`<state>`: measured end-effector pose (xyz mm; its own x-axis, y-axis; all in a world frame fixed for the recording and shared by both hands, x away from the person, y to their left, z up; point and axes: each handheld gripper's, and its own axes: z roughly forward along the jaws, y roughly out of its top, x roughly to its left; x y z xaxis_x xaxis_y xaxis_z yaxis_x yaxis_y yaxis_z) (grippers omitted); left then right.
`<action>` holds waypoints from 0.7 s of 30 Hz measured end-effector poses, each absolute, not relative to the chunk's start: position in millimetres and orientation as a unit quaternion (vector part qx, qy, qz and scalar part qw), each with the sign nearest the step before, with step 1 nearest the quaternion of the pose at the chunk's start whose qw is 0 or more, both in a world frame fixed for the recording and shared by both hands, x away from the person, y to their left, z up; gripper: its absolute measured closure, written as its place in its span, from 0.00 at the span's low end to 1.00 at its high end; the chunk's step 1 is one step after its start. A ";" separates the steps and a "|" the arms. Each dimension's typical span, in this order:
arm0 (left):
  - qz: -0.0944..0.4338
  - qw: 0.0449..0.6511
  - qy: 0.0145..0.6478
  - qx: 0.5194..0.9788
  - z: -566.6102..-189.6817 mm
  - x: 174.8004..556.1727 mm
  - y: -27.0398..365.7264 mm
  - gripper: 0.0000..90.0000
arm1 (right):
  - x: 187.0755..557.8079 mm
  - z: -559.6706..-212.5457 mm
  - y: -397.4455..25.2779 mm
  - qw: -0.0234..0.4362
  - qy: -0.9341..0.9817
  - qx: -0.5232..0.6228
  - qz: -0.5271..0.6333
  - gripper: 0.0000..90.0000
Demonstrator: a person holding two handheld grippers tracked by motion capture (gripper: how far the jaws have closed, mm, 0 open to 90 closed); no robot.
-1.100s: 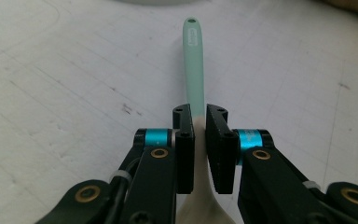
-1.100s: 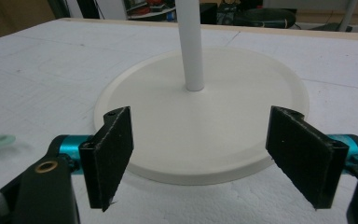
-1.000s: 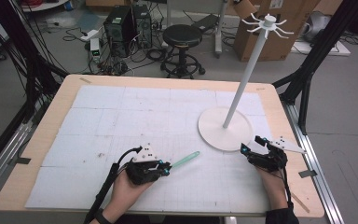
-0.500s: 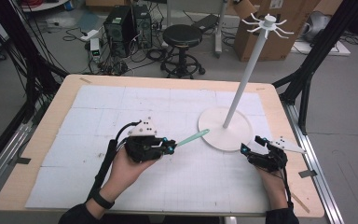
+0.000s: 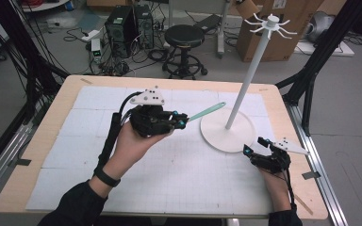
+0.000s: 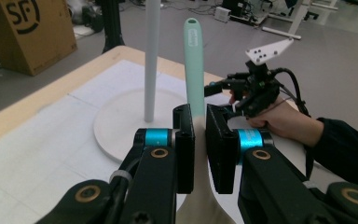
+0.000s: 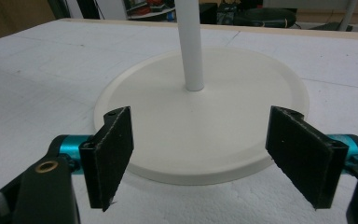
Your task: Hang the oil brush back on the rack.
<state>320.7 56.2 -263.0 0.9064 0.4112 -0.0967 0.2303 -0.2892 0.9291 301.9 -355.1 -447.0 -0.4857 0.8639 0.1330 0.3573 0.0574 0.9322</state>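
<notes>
- Between the pads of your left tool [image 5: 181, 123] sits a spatula [image 5: 206, 112]: the jaws are closed on it where the mint handle meets the pale blade, and the handle points ahead of the tool toward the stand [image 5: 227, 135].
- Judge it light and slim. The handle [image 6: 194, 60] looks stiff enough to aim; the blade below the pads looks softer and may flex, so keep your hold at the neck.
- The smooth handle could slip or swivel in a narrow grip. The hole at its tip [image 6: 193, 21] looks like the part to hang.
- Your right tool [image 5: 252, 152] rests on the counter [image 5: 52, 136] just short of the stand's base [image 7: 205, 126], jaws wide apart and empty.
- The blade is cut off at the bottom of the left gripper view, so its shape is unclear.
- In that view the pole [image 6: 151, 56] runs out the top; the hooks [image 5: 270, 22] show small and blurred from above.
</notes>
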 end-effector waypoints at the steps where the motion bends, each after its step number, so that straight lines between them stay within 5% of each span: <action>1: 0.081 0.564 0.199 0.798 -258.4 322.8 55.2 0.91 | 301.9 -447.0 -355.1 0.242 0.686 0.445 0.522 0.25; 21: 0.092 0.599 0.181 0.774 -184.3 351.0 49.7 0.91 | 302.2 -447.0 -355.5 0.239 0.685 0.446 0.524 0.25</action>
<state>351.0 49.7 -184.3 0.9171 0.3917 -0.0743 0.1702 -0.2162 0.9614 302.2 -355.5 -447.0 -0.4874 0.8619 0.1399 0.3607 0.0528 0.9312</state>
